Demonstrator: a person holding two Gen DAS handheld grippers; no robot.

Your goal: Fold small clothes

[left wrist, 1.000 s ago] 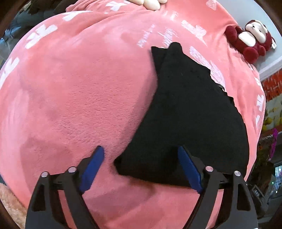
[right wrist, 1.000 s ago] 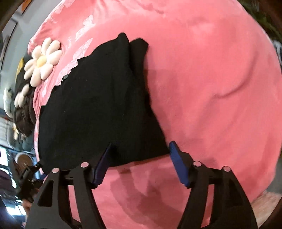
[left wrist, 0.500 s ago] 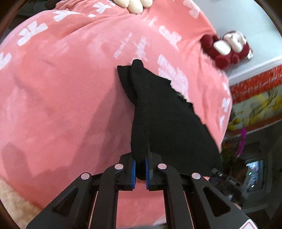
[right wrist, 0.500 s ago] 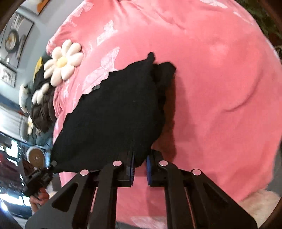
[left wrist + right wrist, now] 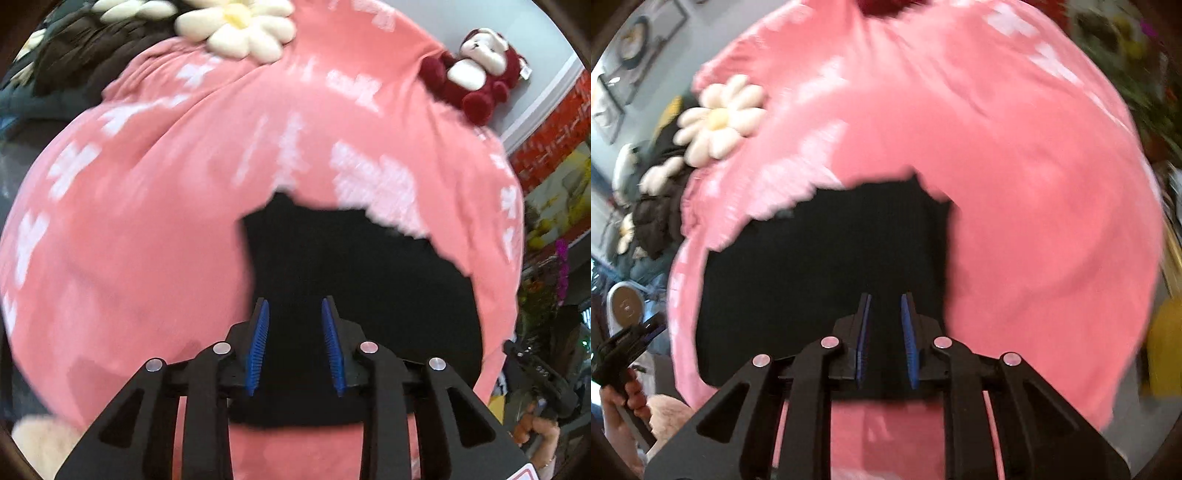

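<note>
Garment (image 5: 354, 280), black, flat on pink blanket (image 5: 147, 229), long axis across both views. Left tongs (image 5: 295, 343) and right tongs (image 5: 885, 338) parted over its near edge, gripping nothing.

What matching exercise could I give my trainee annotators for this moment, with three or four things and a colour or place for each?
Things:
1. black garment
2. blanket
3. daisy cushion
4. plush monkey

Descriptions:
a. pink with white print, under the garment
b. dark red and white, by the blanket's far right edge
c. white petals, yellow centre
d. lying in front of both tongs

Pairs: 1-d, 2-a, 3-c, 4-b
</note>
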